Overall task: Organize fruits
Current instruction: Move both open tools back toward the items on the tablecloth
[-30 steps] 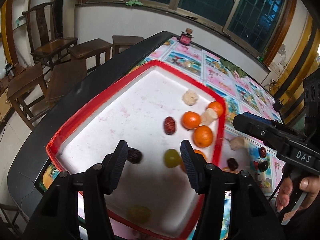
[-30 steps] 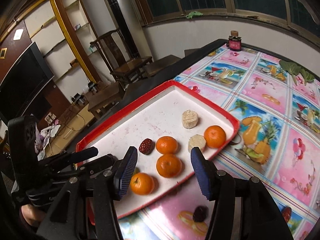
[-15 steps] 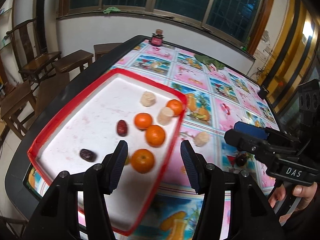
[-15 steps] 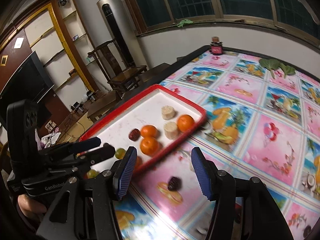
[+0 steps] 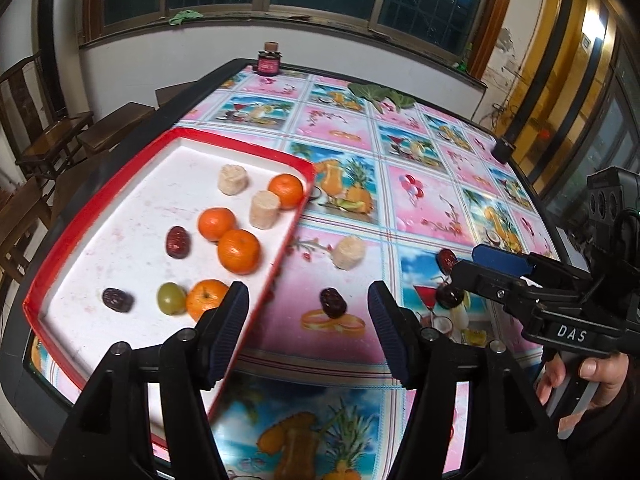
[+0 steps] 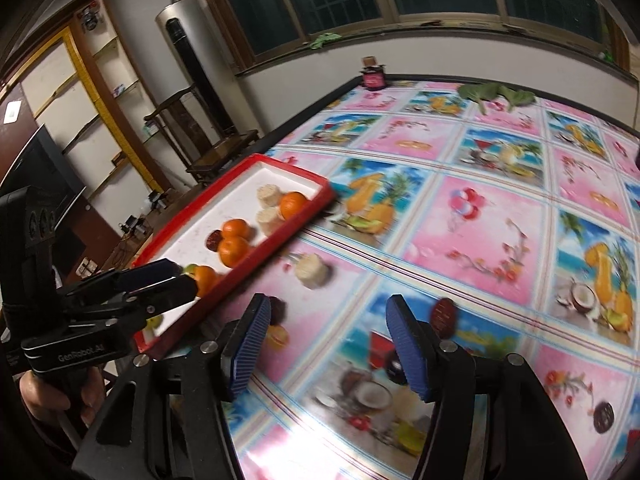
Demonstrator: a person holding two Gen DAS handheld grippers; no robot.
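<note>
Left gripper [image 5: 308,326] spread wide, nothing between the pads, hanging above the near right edge of the red-rimmed tray [image 5: 120,168]. Right gripper [image 6: 326,344] likewise spread and empty, low over the patterned tablecloth [image 6: 480,208] to the right of the tray.

In the tray: four oranges, one at the far right corner [image 5: 285,191], two touching in the middle [image 5: 216,224] [image 5: 239,251], one at the near edge [image 5: 205,298] partly behind the left finger. Beside that last one a green grape [image 5: 171,298]; left of it a dark date [image 5: 117,299]; another reddish date [image 5: 177,242] just left of the middle oranges. Two pale cut chunks [image 5: 233,179] [image 5: 264,209] near the far right corner, the second touching the corner orange.

Outside the tray, on the cloth: a pale chunk [image 5: 349,253] just right of the tray's right rim, a dark date [image 5: 332,303] nearer, between the left gripper's fingers in its view, and further dark dates [image 6: 443,314] [image 6: 603,417] to the right. Blurred in the right wrist view.

Tray's left rim close to the table's dark left border. Wide bare cloth to the right and far side, up to a small jar [image 5: 269,60] and green leaves [image 5: 378,94] at the far edge.
</note>
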